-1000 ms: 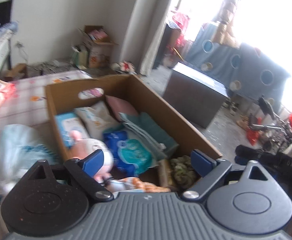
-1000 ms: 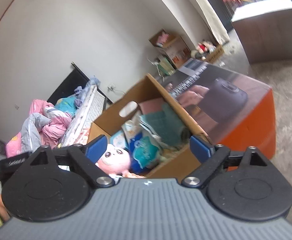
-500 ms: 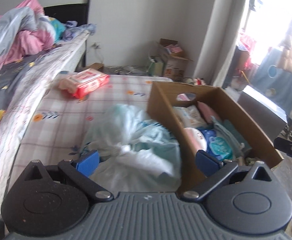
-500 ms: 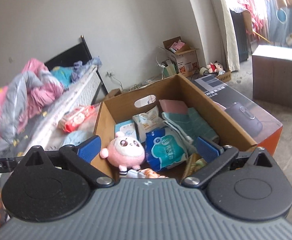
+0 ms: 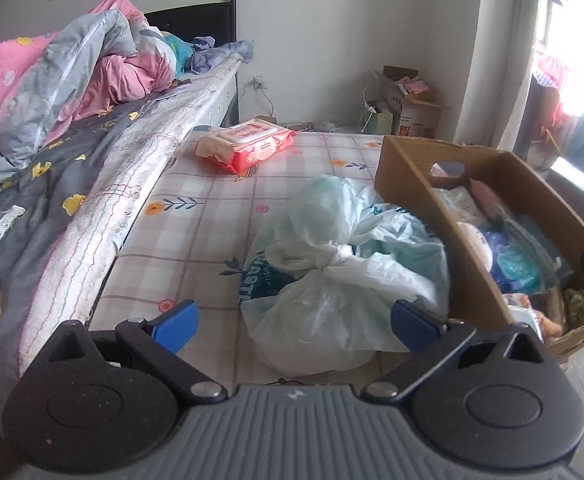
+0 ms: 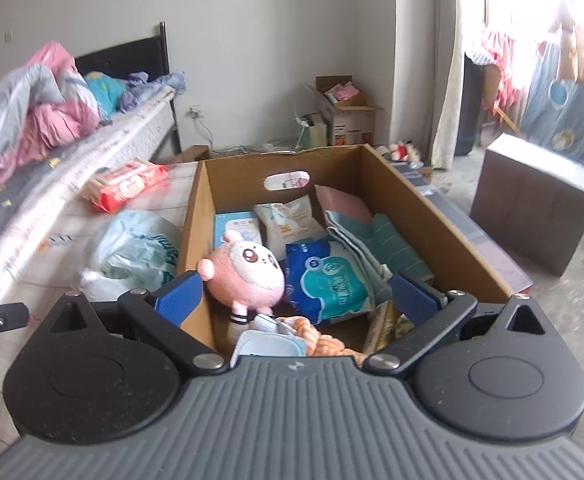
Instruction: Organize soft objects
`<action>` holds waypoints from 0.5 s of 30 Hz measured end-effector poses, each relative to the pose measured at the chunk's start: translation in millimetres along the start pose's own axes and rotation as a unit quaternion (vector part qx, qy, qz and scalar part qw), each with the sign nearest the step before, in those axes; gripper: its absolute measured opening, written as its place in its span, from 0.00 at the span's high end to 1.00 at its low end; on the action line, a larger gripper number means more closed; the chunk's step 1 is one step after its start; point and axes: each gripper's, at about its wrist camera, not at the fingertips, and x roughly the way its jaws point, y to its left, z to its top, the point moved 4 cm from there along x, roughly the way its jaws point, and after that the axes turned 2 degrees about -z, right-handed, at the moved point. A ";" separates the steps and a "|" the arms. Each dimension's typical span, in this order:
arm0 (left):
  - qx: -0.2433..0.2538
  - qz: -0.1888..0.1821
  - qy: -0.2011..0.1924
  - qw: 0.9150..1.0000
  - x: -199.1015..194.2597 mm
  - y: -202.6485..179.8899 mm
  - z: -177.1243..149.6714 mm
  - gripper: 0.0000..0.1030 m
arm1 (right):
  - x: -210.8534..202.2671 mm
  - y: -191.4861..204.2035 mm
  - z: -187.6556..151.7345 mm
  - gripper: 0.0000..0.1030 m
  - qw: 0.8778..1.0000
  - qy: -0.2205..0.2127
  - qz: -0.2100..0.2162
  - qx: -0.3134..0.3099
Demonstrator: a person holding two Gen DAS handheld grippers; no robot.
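My left gripper (image 5: pixel 292 322) had its jaws spread wide and empty, with the tied plastic bag (image 5: pixel 331 280) lying straight ahead between them on the checked mattress (image 5: pixel 196 240), just beside the cardboard box (image 5: pixel 407 184) (my nearer hand, I judged). My right gripper (image 6: pixel 295 294), jaws equally wide, pointed into the box at the pink plush toy (image 6: pixel 246 276).

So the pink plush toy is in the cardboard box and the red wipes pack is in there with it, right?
Not quite. The pink plush toy is in the cardboard box, but the red wipes pack is not. It lies outside the box on the checked mat beside the bed, beyond the tied plastic bag. Both wrist views show it there.
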 end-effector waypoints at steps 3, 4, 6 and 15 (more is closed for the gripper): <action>0.009 0.002 0.005 1.000 3.1 -0.9 -0.3 0.00 | -2.7 2.1 2.7 0.01 1.000 -0.013 -0.003 -0.004; 0.011 0.003 0.005 1.000 4.0 -1.4 -0.5 0.00 | -4.6 1.4 3.7 0.01 1.000 -0.018 -0.005 -0.004; 0.013 0.002 0.002 1.000 4.1 -2.4 -0.7 0.00 | -8.2 -0.4 6.2 0.01 1.000 -0.027 -0.008 0.000; -0.026 -0.008 -0.001 1.000 1.8 3.0 -3.2 0.00 | -20.7 -8.0 6.6 0.01 0.999 -0.039 -0.023 -0.007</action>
